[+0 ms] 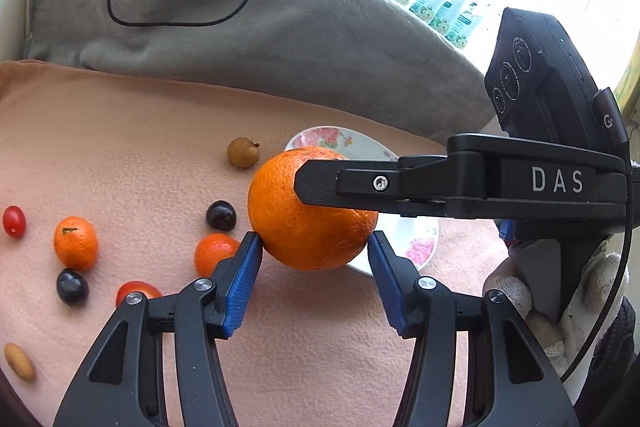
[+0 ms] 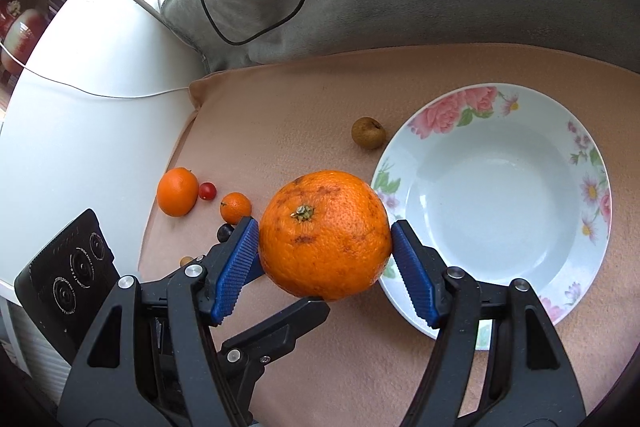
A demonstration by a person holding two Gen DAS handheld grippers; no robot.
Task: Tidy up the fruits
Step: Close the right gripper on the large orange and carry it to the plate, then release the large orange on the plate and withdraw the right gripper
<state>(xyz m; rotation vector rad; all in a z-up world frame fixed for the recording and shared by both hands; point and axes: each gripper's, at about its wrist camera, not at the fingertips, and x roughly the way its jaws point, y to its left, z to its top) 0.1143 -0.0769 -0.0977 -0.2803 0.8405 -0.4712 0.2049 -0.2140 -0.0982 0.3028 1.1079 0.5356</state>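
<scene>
left wrist: close, angled down over cloth | right wrist: close, steeper | shared: orange, plate

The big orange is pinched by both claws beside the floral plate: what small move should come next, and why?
Probably carry the big orange sideways until it hangs over the floral plate. Both the right claw and left claw clamp it in the air, and the plate, directly beside it, holds no fruit yet.

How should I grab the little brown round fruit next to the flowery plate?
Pinch the brown fruit across its round middle, coming down from above. The plate sits close beside it, so probably squeeze on the two sides clear of the rim.
</scene>
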